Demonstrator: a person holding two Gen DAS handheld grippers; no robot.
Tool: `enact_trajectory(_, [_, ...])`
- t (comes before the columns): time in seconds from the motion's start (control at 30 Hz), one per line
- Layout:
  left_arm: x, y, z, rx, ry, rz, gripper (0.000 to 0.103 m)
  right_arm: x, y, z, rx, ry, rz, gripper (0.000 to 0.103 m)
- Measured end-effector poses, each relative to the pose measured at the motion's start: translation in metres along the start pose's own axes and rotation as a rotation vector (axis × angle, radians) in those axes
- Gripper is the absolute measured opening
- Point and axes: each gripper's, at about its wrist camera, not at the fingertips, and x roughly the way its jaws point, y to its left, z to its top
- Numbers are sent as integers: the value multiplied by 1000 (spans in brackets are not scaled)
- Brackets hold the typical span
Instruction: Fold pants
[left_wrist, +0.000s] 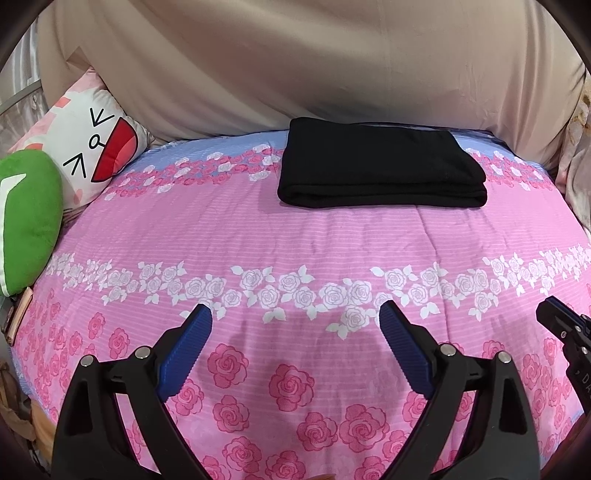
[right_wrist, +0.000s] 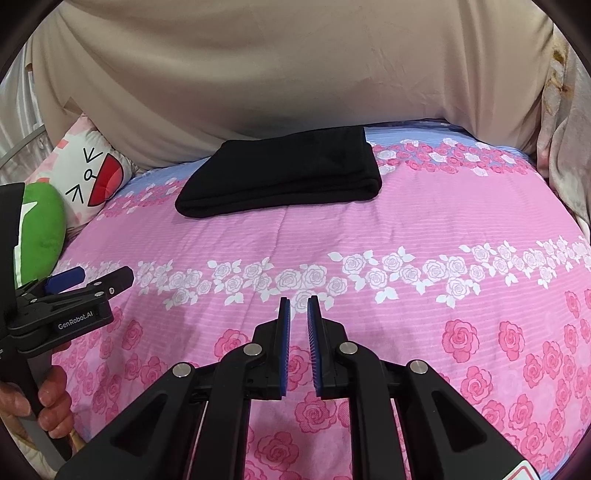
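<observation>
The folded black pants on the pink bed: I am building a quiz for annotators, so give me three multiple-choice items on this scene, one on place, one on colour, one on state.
1. Where do the folded black fabric pants lie on the pink rose-print bedspread?
A. At the far side, by the beige draped cloth
B. Between the near gripper's fingers
C. On the green plush cushion

2. What colour are the ribbed pads on the left gripper?
A. Red
B. Blue
C. White

3. How does the right gripper stand?
A. Clamped on the pants
B. Spread wide
C. Nearly shut, holding nothing

Answers:
1. A: the pants rest near the far edge of the bedspread, close to the cloth.
2. B: both pads show blue against black arms.
3. C: only a narrow slit separates its pads, with bedspread visible through it.
</observation>
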Motion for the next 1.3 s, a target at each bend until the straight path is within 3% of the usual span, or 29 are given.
enact_trajectory(0.53, [19,-5,-8,9,21,8,91,19,-6,-11,7,26,-19,12])
enact_trajectory(0.83, [19,-7,-7,14,21,-4,91,17,-5,-10,1,18,-24,18])
enact_trajectory(1.3, [17,-7,-6,12,20,-14,91,16,-3,-10,2,16,-33,18])
